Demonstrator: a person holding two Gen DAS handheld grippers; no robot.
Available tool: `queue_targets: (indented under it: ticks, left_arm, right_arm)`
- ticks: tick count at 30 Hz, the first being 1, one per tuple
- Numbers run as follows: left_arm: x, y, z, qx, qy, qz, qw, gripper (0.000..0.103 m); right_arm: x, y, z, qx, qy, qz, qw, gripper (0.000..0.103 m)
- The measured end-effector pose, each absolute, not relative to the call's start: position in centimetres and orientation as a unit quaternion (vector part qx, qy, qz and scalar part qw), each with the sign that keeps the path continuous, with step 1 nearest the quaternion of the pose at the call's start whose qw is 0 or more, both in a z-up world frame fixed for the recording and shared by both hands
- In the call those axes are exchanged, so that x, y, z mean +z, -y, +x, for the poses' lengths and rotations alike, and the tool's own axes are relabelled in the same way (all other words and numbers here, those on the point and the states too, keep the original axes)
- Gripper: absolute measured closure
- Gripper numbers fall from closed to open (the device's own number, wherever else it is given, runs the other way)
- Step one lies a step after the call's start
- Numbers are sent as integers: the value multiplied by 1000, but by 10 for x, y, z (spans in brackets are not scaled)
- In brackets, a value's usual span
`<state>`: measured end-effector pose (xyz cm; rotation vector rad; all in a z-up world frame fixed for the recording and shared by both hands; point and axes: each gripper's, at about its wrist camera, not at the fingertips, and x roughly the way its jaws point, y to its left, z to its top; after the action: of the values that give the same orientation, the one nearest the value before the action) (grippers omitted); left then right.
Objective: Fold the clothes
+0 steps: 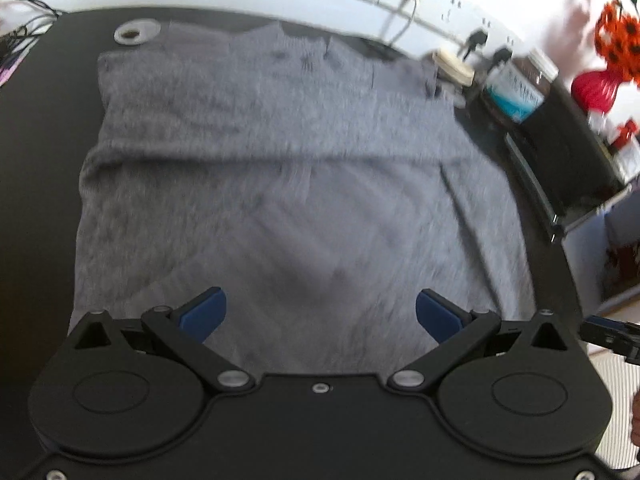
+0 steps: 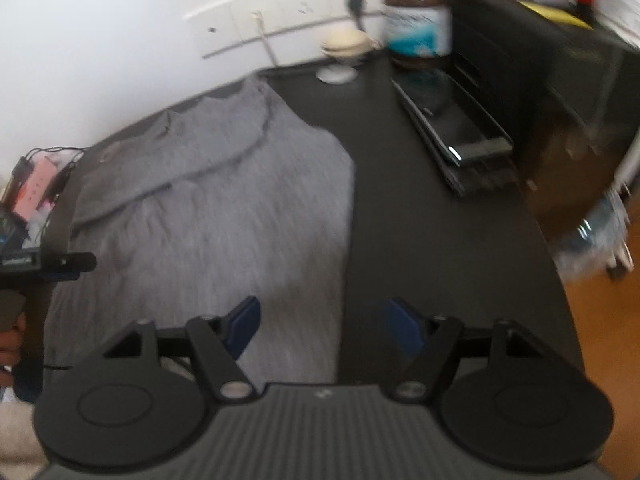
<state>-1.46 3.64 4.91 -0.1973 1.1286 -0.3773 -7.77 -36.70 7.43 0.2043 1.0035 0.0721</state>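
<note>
Grey garment (image 1: 288,184) is lying flat across the dark surface (image 2: 440,240), filling the middle of the left view, with one fold already showing as a crease across its upper half. My left claw (image 1: 318,312) is hovering released over its near hem. My right claw (image 2: 320,328) is straddling its right edge, released, gripping nothing. Next fold, I judge, needs both claws pinching an edge.
</note>
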Motion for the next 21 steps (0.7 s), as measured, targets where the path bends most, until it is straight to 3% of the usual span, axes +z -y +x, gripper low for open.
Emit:
queue_targets:
  ticks: [6,13,21]
  left_arm:
    - [36,-32,-31,-188,-536,-43,822,0]
    - [29,-24,-42,-172,-523,51,834,0]
    - [24,-24,-44,-152,-521,104,833,0]
  right_arm:
    - [55,350,-131,18,-489,55,870,33]
    - [19,336,-161,10,-503,115,857,33]
    - [-18,366,-190,-22,-473,335,815,33]
